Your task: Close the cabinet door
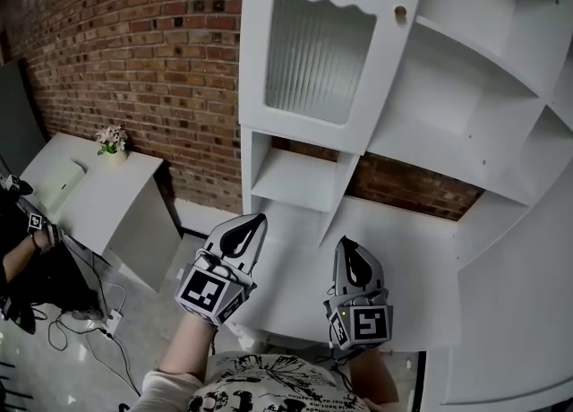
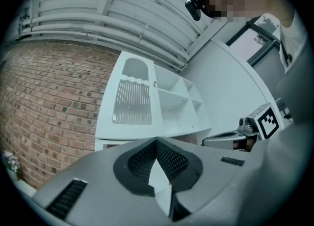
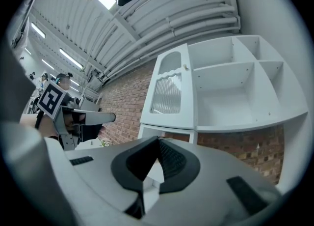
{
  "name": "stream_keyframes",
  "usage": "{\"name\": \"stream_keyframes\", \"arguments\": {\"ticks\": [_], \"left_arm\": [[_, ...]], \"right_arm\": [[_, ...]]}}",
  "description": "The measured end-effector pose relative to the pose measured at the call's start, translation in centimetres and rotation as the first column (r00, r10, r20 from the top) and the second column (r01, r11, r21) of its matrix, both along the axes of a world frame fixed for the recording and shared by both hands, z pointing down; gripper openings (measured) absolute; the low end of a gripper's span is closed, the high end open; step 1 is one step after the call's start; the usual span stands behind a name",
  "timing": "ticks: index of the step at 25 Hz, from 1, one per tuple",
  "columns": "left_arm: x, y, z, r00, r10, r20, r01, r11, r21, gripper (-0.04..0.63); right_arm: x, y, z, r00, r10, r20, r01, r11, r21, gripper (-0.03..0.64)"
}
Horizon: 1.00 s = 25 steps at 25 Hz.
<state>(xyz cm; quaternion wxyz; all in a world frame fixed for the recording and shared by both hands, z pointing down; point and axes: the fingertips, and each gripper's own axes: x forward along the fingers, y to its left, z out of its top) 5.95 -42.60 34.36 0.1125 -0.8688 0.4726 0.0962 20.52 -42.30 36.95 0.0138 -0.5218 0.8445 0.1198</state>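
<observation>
Head view, left gripper [image 1: 258,219], right gripper [image 1: 346,243], side by side, closed, empty

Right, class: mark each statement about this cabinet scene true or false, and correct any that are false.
1. The cabinet door stands open. True.
2. The shelves beside it are full of books. False: they are bare.
3. The left tool and the right tool are both shut with nothing between their jaws. True.
4. The left tool grips the door's knob. False: it is held well below the knob, apart from the door.
5. A pot of flowers stands on the white table by the brick wall. True.
</observation>
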Motion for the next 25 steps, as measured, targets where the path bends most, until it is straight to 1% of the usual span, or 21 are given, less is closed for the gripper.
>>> {"name": "stream_keyframes", "arguments": {"ticks": [3, 5, 10, 15, 17, 21, 25], "left_arm": [[0.1, 0.3, 0.1, 1.0, -0.01, 0.027, 0.01, 1.0, -0.002, 0.008], [0.1, 0.3, 0.5, 1.0, -0.008, 0.024, 0.008, 1.0, -0.016, 0.008], [-0.2, 0.2, 0.2, 0.999, -0.018, 0.032, 0.018, 1.0, 0.0, 0.008], [-0.4, 0.3, 1.0, 0.999, -0.028, 0.024, 0.029, 0.999, -0.022, 0.008], [-0.4, 0.3, 1.3, 0.999, -0.031, 0.036, 0.033, 0.999, -0.04, 0.008], [-0.2, -0.1, 2.2, 0.998, -0.028, 0.061, 0.03, 0.999, -0.034, 0.008], [-0.5, -0.1, 3.0, 0.997, -0.038, 0.063, 0.042, 0.998, -0.051, 0.008]], "right_arm": [[-0.4, 0.0, 0.2, 1.0, -0.004, -0.008, 0.004, 1.0, 0.001, 0.002], [-0.6, 0.0, 0.6, 1.0, -0.006, -0.014, 0.006, 1.0, -0.005, 0.002], [-1.0, -0.1, 0.4, 0.999, -0.011, -0.033, 0.011, 1.0, -0.006, 0.002], [-1.0, 0.0, 0.5, 0.999, -0.011, -0.048, 0.01, 1.0, -0.013, 0.002], [-1.1, -0.1, 0.6, 0.999, -0.011, -0.051, 0.01, 1.0, -0.02, 0.002], [-1.3, -0.2, 1.4, 0.998, -0.011, -0.056, 0.009, 0.999, -0.037, 0.002], [-1.6, 0.2, 2.0, 0.998, -0.012, -0.063, 0.009, 0.999, -0.046, 0.002]]}}
